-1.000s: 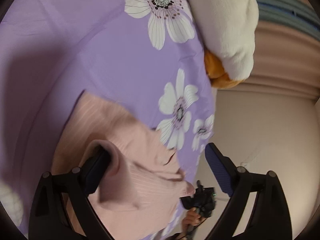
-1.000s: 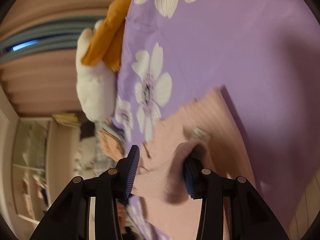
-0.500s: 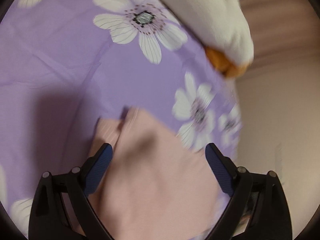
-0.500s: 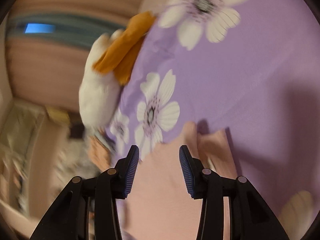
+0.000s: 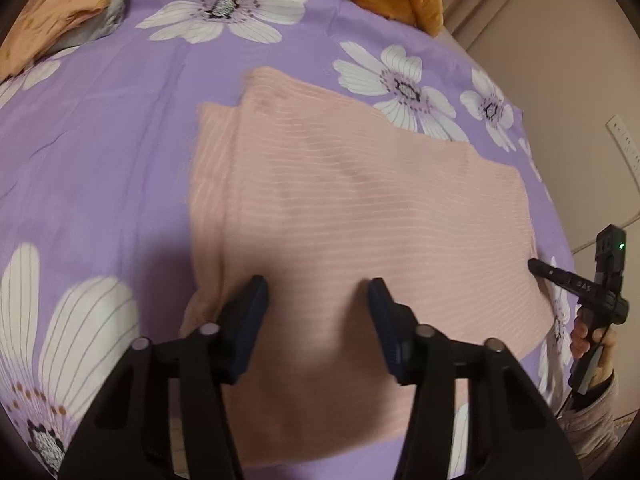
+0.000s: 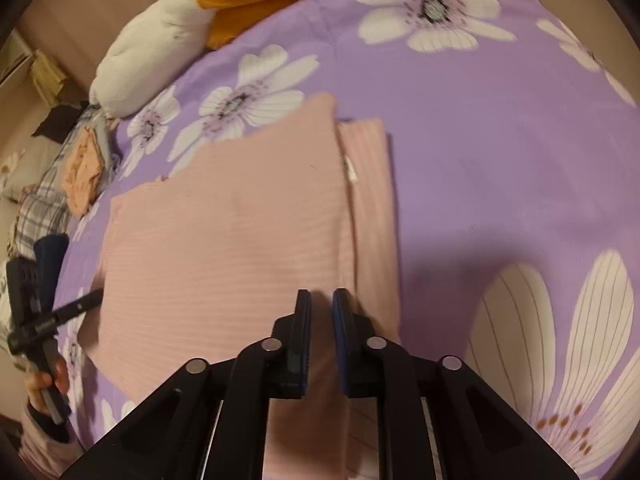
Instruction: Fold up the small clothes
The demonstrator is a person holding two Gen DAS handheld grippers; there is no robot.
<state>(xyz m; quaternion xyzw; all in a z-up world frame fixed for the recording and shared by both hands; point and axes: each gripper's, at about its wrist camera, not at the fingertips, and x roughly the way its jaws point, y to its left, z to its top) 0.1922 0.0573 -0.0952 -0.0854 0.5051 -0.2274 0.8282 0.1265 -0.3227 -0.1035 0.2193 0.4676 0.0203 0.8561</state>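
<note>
A pink ribbed garment [image 5: 352, 208] lies flat on the purple flowered bedsheet [image 5: 100, 168], with one layer folded over another so a strip of the lower layer shows along one side [image 6: 372, 200]. My left gripper [image 5: 318, 300] hangs open and empty just above the garment's near part. My right gripper [image 6: 321, 304] is over the garment's near edge beside the fold line, its jaws nearly closed with a narrow gap and nothing between them. The garment also shows in the right wrist view [image 6: 224, 236].
A white and orange plush toy [image 6: 160, 36] lies at the bed's far edge. An orange patterned cloth [image 5: 60, 12] and a plaid cloth [image 6: 44, 204] lie off to the side. The other hand-held gripper shows at each view's edge [image 5: 596, 280].
Both grippers let go of the pink garment and drew back. The garment went from lifted and bunched to lying flat and folded on the bed. Both sets of jaws narrowed.
</note>
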